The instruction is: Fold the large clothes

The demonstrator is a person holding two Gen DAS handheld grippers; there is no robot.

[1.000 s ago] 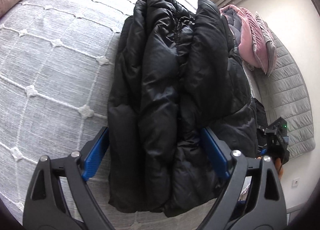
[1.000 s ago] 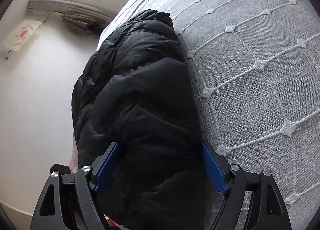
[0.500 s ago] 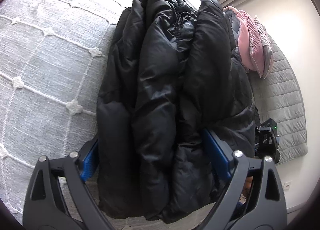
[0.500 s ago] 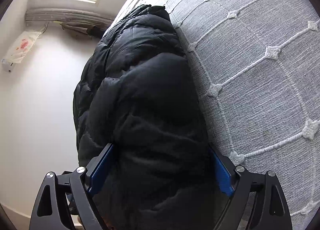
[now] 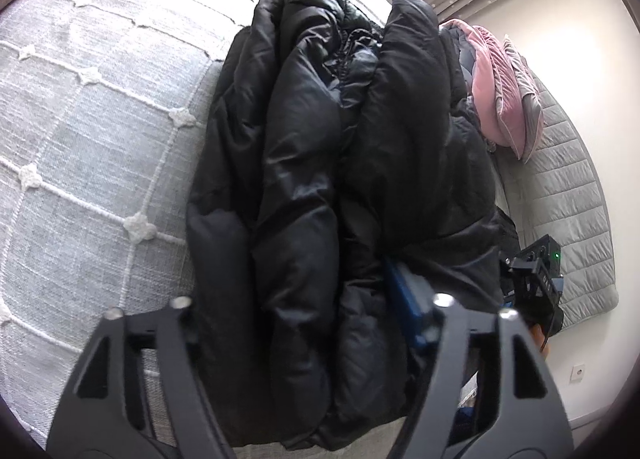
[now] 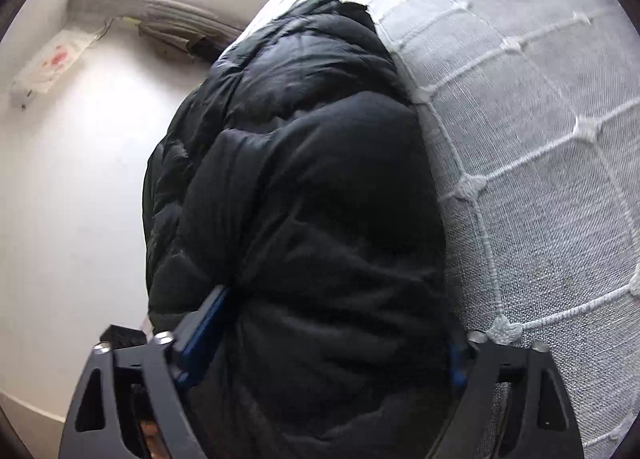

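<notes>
A black puffer jacket (image 5: 320,163) lies folded lengthwise in a thick bundle on the grey bedspread (image 5: 80,131). My left gripper (image 5: 296,299) straddles the jacket's near end. Its jaws are wide apart with the padded folds bulging between them, and the left blue pad is hidden under the fabric. In the right wrist view the jacket (image 6: 304,187) fills the middle. My right gripper (image 6: 336,323) straddles its other edge with jaws wide apart. The right gripper's body also shows in the left wrist view (image 5: 536,283), beyond the jacket's right side.
The bedspread (image 6: 540,139) has a white stitched grid. Pink and grey pillows (image 5: 504,91) lie on a grey quilted mattress (image 5: 568,195) to the right. A white wall (image 6: 60,199) runs close along the jacket's left side in the right wrist view.
Both grippers have pushed further onto the jacket, so the fabric now covers more of the pads. The left gripper's left blue pad has vanished under the folds.
</notes>
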